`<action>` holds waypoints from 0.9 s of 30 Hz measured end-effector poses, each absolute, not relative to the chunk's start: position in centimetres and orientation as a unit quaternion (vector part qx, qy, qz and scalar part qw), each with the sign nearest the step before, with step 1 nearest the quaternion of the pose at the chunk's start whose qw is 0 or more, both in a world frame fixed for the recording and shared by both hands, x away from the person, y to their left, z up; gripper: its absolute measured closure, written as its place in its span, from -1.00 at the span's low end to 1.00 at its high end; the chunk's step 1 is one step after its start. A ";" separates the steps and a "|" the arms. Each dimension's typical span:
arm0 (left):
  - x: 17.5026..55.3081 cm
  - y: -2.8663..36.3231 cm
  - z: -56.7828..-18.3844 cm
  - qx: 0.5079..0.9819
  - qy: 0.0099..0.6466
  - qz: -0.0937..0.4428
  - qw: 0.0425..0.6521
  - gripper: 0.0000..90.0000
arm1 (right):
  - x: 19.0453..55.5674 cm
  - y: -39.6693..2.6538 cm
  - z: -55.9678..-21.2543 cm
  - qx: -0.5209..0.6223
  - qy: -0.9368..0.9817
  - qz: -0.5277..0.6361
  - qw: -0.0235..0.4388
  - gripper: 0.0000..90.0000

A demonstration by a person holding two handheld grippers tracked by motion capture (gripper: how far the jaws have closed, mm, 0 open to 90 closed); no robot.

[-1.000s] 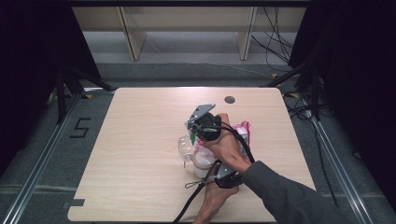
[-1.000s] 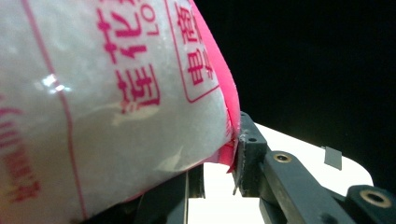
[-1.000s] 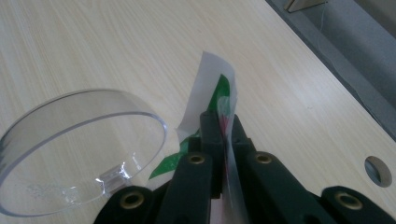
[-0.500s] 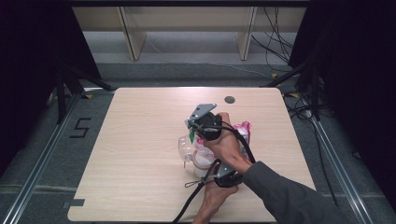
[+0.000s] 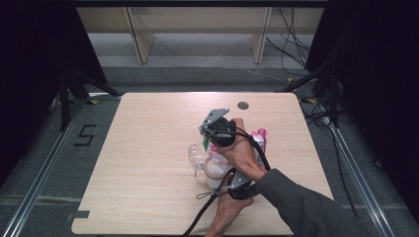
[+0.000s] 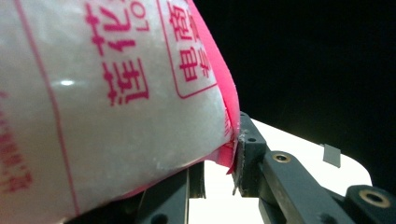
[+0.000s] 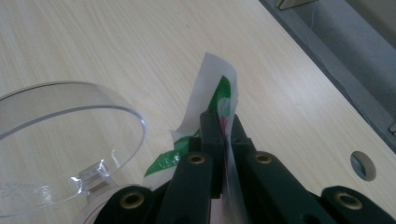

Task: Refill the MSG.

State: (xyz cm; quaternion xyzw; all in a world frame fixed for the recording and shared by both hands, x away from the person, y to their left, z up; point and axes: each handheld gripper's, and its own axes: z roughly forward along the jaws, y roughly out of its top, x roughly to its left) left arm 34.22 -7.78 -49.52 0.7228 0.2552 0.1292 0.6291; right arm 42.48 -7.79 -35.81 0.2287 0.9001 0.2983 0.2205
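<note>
Loads of bare wooden table (image 5: 148,163) toward 9 o'clock. Right gripper (image 7: 223,126) pinching green-white torn plastic strip (image 7: 219,93) (beside clear plastic jug (image 7: 60,140)); left gripper (image 6: 219,163) clamping pink-printed white bag (image 6: 116,102).

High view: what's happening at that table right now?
A person works with a tool in each hand near the table's middle. The left tool is clamped on a white bag with pink print. The right tool pinches the bag's green-and-white corner beside a clear plastic jug, seemingly to tear it open.
</note>
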 end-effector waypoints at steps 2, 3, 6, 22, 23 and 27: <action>34.2 -7.7 -49.5 0.720 0.259 0.132 0.630 0.71 | 42.4 -7.7 -35.7 0.236 0.896 0.307 0.219 1.00; 34.3 -7.6 -49.5 0.719 0.258 0.132 0.631 0.71 | 42.4 -7.7 -35.5 0.233 0.894 0.316 0.215 1.00; 34.3 -7.2 -49.4 0.735 0.238 0.120 0.623 0.71 | 42.3 -7.5 -36.1 0.225 0.900 0.302 0.222 1.00; 34.4 -7.0 -49.4 0.736 0.239 0.124 0.621 0.71 | 42.2 -7.4 -36.0 0.226 0.900 0.304 0.216 1.00; 34.3 -7.0 -49.4 0.736 0.238 0.123 0.622 0.71 | 42.2 -7.4 -36.0 0.225 0.900 0.304 0.218 1.00; 34.4 -7.0 -49.4 0.738 0.234 0.125 0.620 0.71 | 42.1 -7.4 -36.1 0.232 0.899 0.304 0.213 1.00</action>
